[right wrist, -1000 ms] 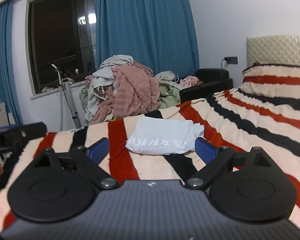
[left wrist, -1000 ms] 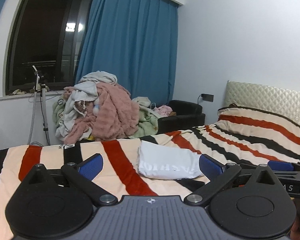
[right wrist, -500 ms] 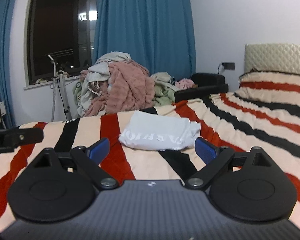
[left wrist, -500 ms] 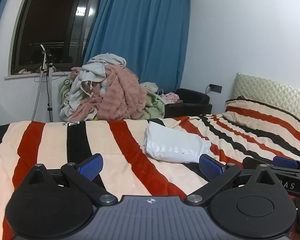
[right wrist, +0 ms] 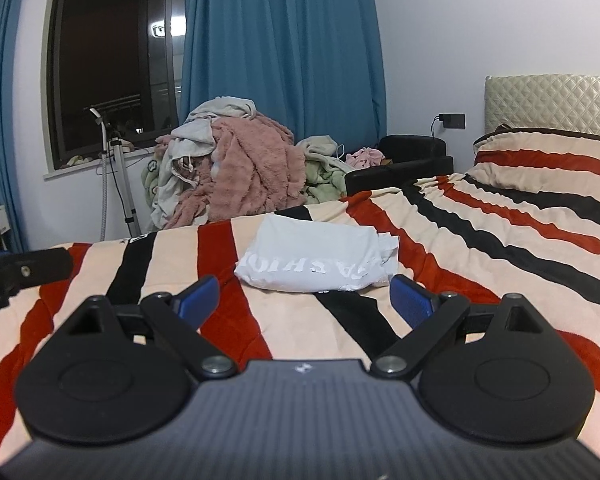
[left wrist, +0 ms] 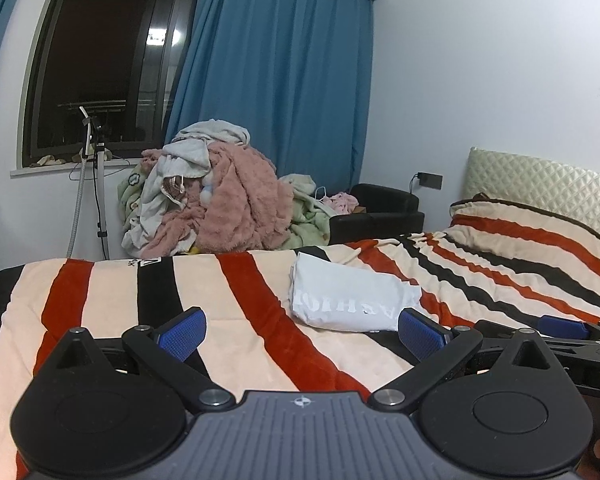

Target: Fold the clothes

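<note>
With the left hand-held gripper (left wrist: pixel 300 330) and the right hand-held gripper (right wrist: pixel 304 294) both wide open and empty, the folded white shirt (right wrist: pixel 316 260) lies on the bed (right wrist: pixel 500 248) just ahead, and a careless push could undo its loose fold.

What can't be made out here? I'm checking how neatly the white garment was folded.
- Folded white garment: underside hidden by its top layer in both views; near edge clipped by the right gripper fingers.
- Printed lettering: partly legible only.
- Clothes pile: base hidden behind the striped blanket.
</note>
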The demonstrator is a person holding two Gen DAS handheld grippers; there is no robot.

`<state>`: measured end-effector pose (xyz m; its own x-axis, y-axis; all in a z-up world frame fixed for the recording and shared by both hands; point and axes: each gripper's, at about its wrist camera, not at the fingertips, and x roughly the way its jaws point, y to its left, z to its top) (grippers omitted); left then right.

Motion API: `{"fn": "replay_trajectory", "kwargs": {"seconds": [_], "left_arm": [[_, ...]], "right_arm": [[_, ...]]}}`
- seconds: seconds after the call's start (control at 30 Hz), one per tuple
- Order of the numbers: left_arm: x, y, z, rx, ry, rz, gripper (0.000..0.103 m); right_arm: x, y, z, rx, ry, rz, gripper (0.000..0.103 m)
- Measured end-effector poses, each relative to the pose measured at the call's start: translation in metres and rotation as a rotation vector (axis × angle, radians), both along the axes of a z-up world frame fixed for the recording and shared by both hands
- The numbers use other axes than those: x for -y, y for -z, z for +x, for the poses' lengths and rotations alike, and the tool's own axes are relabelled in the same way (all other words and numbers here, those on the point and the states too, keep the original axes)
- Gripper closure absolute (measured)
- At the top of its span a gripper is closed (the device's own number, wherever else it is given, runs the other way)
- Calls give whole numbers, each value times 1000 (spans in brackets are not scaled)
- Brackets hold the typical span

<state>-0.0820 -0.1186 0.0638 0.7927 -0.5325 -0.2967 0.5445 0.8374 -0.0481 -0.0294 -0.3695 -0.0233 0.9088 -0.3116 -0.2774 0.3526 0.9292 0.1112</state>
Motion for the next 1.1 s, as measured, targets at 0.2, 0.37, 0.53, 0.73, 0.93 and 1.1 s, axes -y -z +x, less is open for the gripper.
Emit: {"fn": "replay_trajectory", "kwargs": {"seconds": [0.2,0.37,0.53,0.73,0.93,1.1], "left_arm": [[-1,0,-1,-5,-8,-12,0],[0,-1,-1,-4,-16,-13,0],[0,-1,-1,-3,-24,-18,0],[0,0,-1,-3,-25,-15,0],[0,0,-2,-6,-22,-18,0],[-2,-1,-3,0,-27,-21,0]], "right_arm": [[-1,0,0,-2,4,-3,9],[-3,0,-1,-2,3,-16,9],[-2,0,-1,-3,2,-3,9],[1,0,0,-3,3,7,9],[1,1,0,-5,3,8,9],[0,0,1,-6,5,7,9]]}}
